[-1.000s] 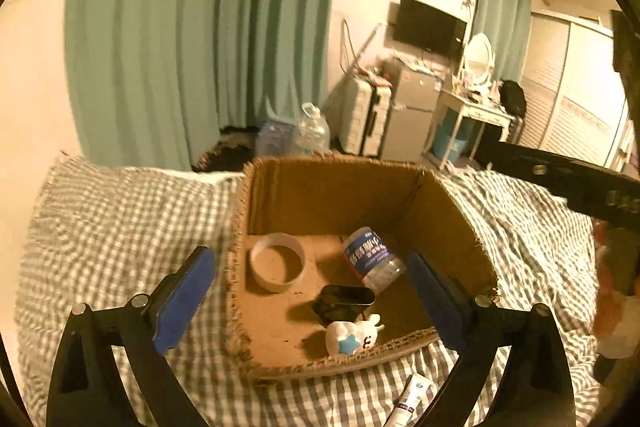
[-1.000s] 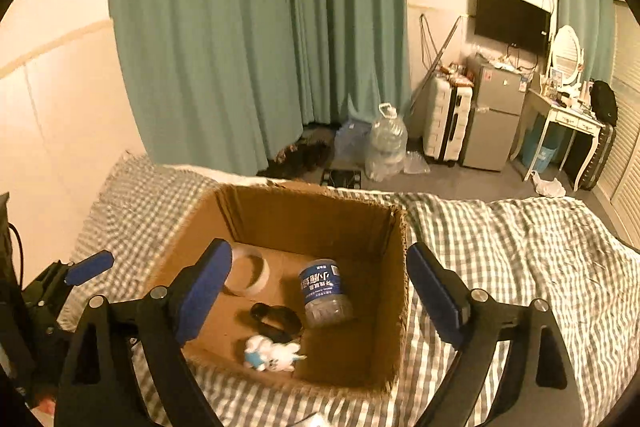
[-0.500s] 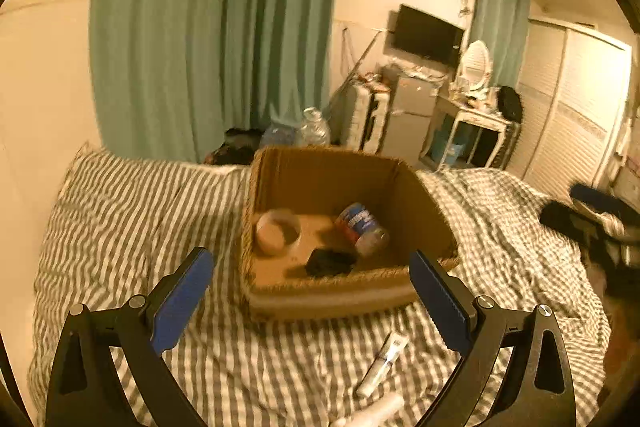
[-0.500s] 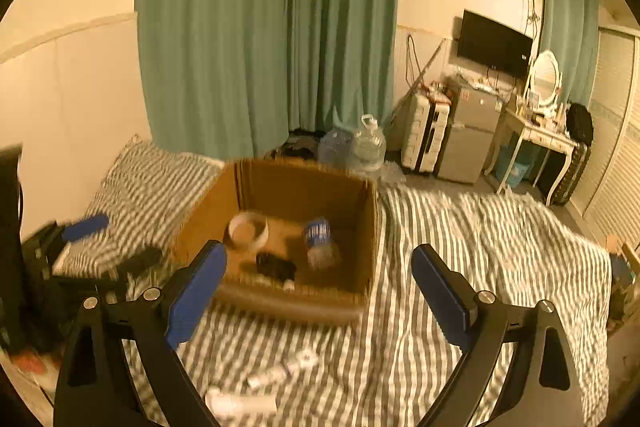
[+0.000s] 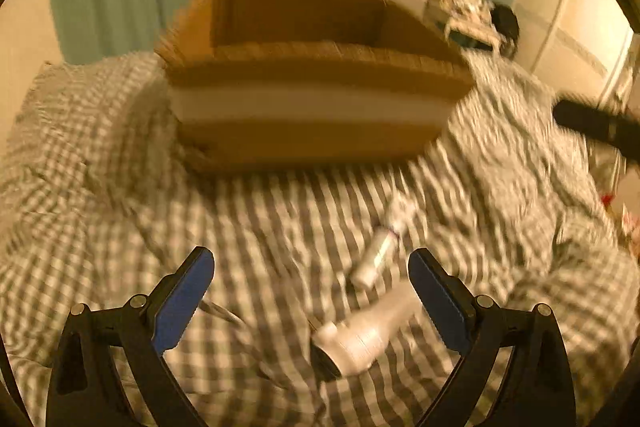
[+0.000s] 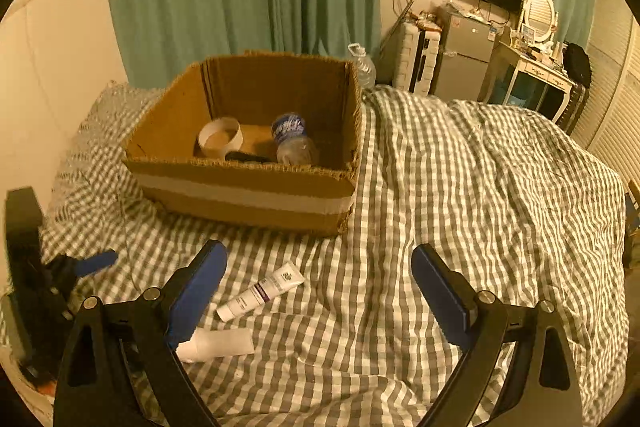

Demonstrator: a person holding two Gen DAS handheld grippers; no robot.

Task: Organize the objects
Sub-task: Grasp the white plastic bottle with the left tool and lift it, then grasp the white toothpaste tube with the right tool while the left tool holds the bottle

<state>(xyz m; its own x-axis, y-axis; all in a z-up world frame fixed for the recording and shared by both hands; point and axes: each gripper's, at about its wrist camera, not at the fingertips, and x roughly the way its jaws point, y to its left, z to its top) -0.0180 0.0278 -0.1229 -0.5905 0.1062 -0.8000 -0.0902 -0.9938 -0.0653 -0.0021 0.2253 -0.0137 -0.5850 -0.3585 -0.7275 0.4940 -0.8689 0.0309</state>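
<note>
Cardboard forms the open box [image 6: 244,187] on the checked bed cover [image 6: 460,187]; inside lie a tape roll [image 6: 220,137], a water bottle [image 6: 294,141] on its side and a dark item that is hard to make out. Nearer the cameras, a white tube [image 6: 262,291] and a white bottle [image 6: 216,345] lie on the cover, close together. Both the right gripper [image 6: 320,273] and the left gripper [image 5: 310,281] have their blue-padded fingers spread wide, holding nothing. The left view is blurred.
</note>
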